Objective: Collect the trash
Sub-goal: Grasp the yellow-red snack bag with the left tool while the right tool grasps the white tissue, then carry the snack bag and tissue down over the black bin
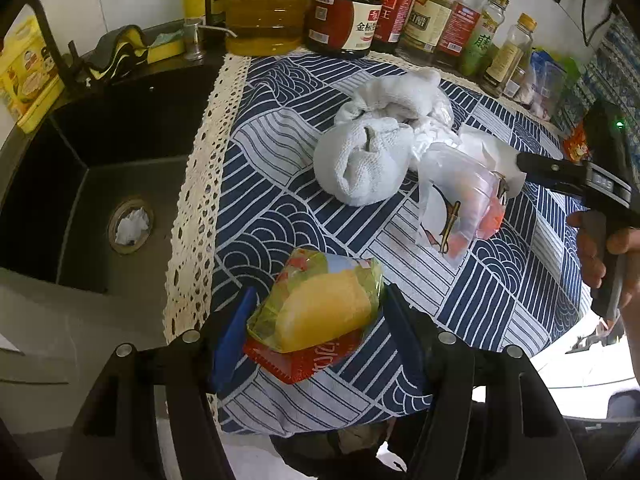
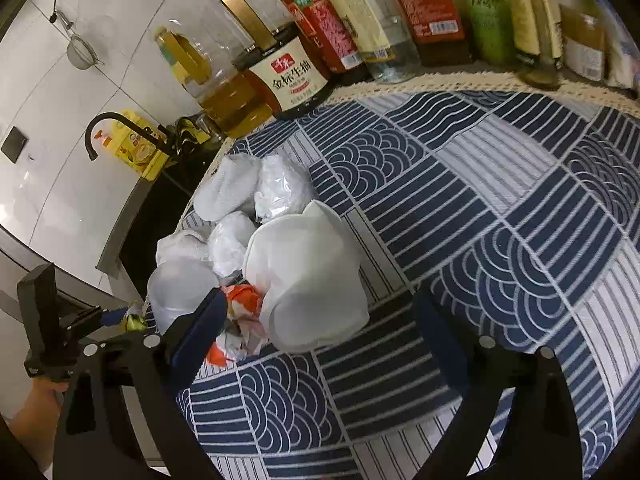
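A yellow-green snack wrapper [image 1: 320, 304] with a red packet [image 1: 304, 360] under it lies on the blue patterned cloth between the open fingers of my left gripper [image 1: 316, 320]; the fingers flank it without clamping. A pile of trash lies mid-cloth: a crumpled white towel [image 1: 364, 160], a clear plastic bag [image 1: 460, 204] and white paper [image 2: 308, 268]. My right gripper [image 2: 320, 320] is open around the white paper and an orange-white wrapper [image 2: 240, 304]; it also shows in the left wrist view [image 1: 520, 160].
A black sink [image 1: 100, 184] with paper in its drain [image 1: 130, 226] lies left of the cloth. Sauce and oil bottles [image 1: 348, 12] line the back edge [image 2: 360, 20]. A black tap [image 2: 108, 128] and a yellow box [image 1: 24, 72] stand by the sink.
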`<action>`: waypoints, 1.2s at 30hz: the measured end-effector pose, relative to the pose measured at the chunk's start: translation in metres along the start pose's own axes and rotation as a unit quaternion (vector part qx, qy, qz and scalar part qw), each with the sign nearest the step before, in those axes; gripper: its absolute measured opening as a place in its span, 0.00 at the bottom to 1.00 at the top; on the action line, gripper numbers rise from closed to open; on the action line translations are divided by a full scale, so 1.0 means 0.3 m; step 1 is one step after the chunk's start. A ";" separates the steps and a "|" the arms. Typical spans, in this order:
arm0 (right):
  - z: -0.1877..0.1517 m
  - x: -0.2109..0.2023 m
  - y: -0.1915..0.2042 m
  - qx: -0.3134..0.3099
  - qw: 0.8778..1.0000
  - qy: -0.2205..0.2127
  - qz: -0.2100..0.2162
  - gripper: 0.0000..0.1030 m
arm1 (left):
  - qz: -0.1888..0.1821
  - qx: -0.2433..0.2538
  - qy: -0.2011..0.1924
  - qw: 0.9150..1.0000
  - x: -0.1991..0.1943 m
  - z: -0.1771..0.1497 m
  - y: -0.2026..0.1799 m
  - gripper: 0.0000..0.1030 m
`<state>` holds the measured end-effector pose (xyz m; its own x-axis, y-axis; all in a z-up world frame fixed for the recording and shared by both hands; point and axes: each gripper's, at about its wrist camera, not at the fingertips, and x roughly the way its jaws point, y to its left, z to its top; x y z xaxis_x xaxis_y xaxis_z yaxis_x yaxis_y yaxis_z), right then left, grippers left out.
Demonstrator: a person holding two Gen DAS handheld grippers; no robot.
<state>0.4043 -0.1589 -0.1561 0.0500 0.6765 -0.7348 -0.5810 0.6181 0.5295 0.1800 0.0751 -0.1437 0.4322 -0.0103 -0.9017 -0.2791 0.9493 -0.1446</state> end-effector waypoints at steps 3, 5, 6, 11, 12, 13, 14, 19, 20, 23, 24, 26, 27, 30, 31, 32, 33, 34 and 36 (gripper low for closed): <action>0.000 0.026 -0.014 0.012 1.000 0.009 0.011 0.70 | -0.006 -0.009 -0.002 1.000 -0.005 -0.004 0.001 0.61; 0.000 0.039 -0.019 0.016 1.000 0.014 0.016 0.62 | -0.004 -0.011 -0.002 1.000 -0.004 -0.004 -0.002 0.61; 0.002 0.042 -0.020 0.019 1.000 0.014 0.020 0.60 | -0.006 -0.014 -0.002 1.000 -0.003 -0.003 -0.001 0.61; 0.009 0.041 -0.024 0.026 0.999 0.007 0.020 0.57 | -0.009 -0.018 0.000 1.000 0.004 0.001 -0.002 0.61; 0.009 0.036 -0.023 0.023 1.000 0.002 0.015 0.57 | -0.009 -0.018 0.001 1.000 0.005 0.002 -0.002 0.61; 0.009 0.030 -0.023 0.024 1.000 -0.002 0.012 0.57 | -0.009 -0.016 0.002 1.000 0.006 0.002 -0.003 0.61; 0.010 0.024 -0.026 0.026 1.000 -0.006 0.009 0.57 | -0.009 -0.015 0.002 1.000 0.006 0.003 -0.004 0.61; 0.010 -0.020 -0.039 0.037 0.999 -0.024 0.000 0.56 | -0.013 -0.006 0.003 1.000 0.007 0.009 -0.013 0.61; 0.008 -0.032 -0.041 0.038 0.999 -0.029 -0.003 0.56 | -0.016 -0.005 0.002 1.000 0.006 0.011 -0.015 0.61; 0.000 -0.070 -0.038 0.036 0.998 -0.042 -0.014 0.56 | -0.019 0.000 0.000 1.000 0.005 0.012 -0.021 0.61; -0.003 -0.080 -0.037 0.037 0.998 -0.045 -0.017 0.56 | -0.020 0.003 0.000 1.000 0.004 0.012 -0.025 0.61; -0.012 -0.106 -0.035 0.037 0.998 -0.054 -0.026 0.56 | -0.024 0.008 -0.003 1.000 0.000 0.012 -0.032 0.61; -0.016 -0.117 -0.035 0.037 0.997 -0.057 -0.028 0.56 | -0.026 0.011 -0.005 1.000 -0.003 0.010 -0.036 0.61; -0.031 -0.155 -0.034 0.038 0.996 -0.071 -0.044 0.56 | -0.030 0.018 -0.008 0.999 -0.010 0.005 -0.047 0.61; -0.036 -0.168 -0.036 0.040 0.995 -0.073 -0.046 0.56 | -0.031 0.021 -0.009 0.999 -0.011 0.004 -0.050 0.61; -0.043 -0.184 -0.036 0.042 0.995 -0.077 -0.050 0.56 | -0.033 0.023 -0.010 0.999 -0.014 0.002 -0.053 0.61; -0.049 -0.195 -0.036 0.042 0.994 -0.080 -0.053 0.56 | -0.034 0.025 -0.011 0.999 -0.015 0.001 -0.055 0.61; -0.056 -0.208 -0.035 0.043 0.994 -0.083 -0.055 0.56 | -0.036 0.026 -0.013 0.999 -0.018 -0.001 -0.057 0.61; -0.069 -0.235 -0.025 0.041 0.993 -0.088 -0.061 0.56 | -0.041 0.029 -0.015 0.999 -0.026 -0.002 -0.062 0.61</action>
<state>0.3883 -0.2196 -0.1171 0.2620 0.6500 -0.7133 -0.4943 0.7252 0.4793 0.1813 0.0573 -0.1343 0.4778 -0.0799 -0.8748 -0.1915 0.9624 -0.1925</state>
